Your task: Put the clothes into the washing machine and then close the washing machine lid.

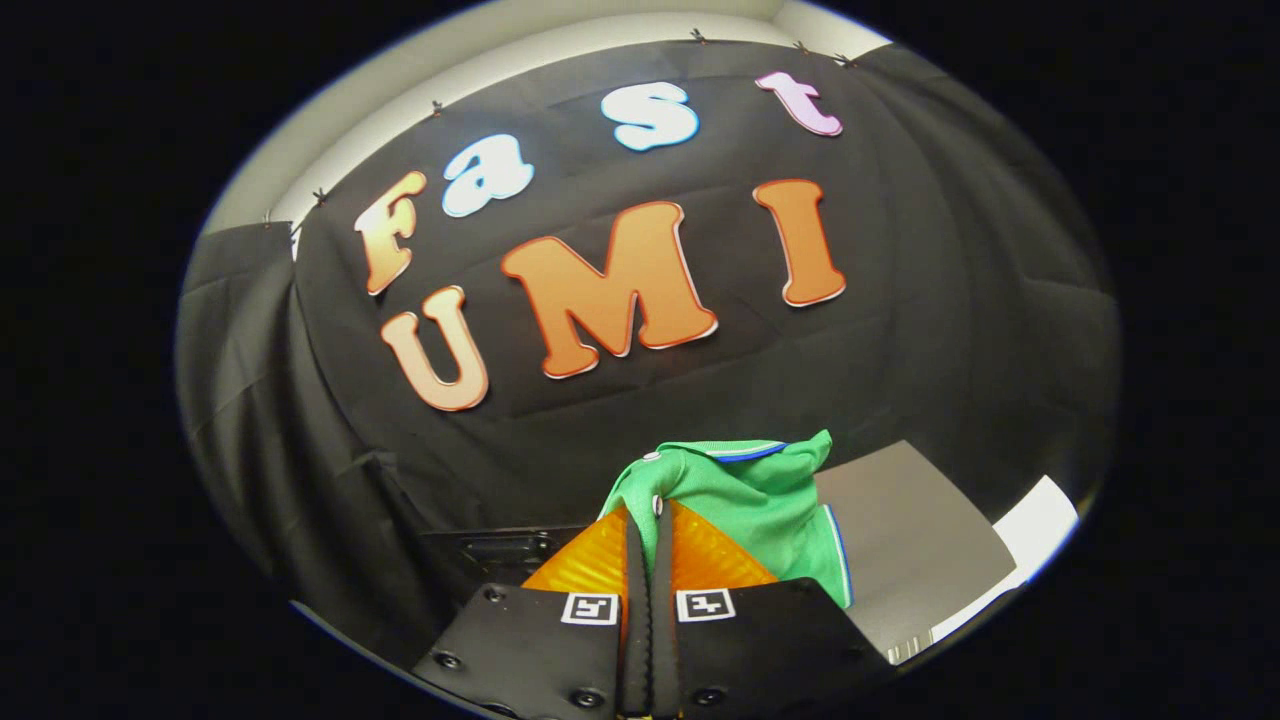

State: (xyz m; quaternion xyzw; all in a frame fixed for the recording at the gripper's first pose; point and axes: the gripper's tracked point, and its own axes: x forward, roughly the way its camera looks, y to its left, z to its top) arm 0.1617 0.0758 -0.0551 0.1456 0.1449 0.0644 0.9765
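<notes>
My gripper (648, 515) has its orange fingers (590, 555) pressed together, pinching a green shirt (760, 495). I see blue-and-white trim at the collar. The shirt bunches just ahead of the tips, trailing right over the grey lid (910, 540); its long axis is unclear.

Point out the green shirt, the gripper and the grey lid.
green shirt (760, 495): gripper view, on its bunched body just beyond the fingers.
gripper (650, 520): gripper view, fingertips pinching the shirt's edge.
grey lid (905, 540): gripper view, its flat bare face.
</notes>
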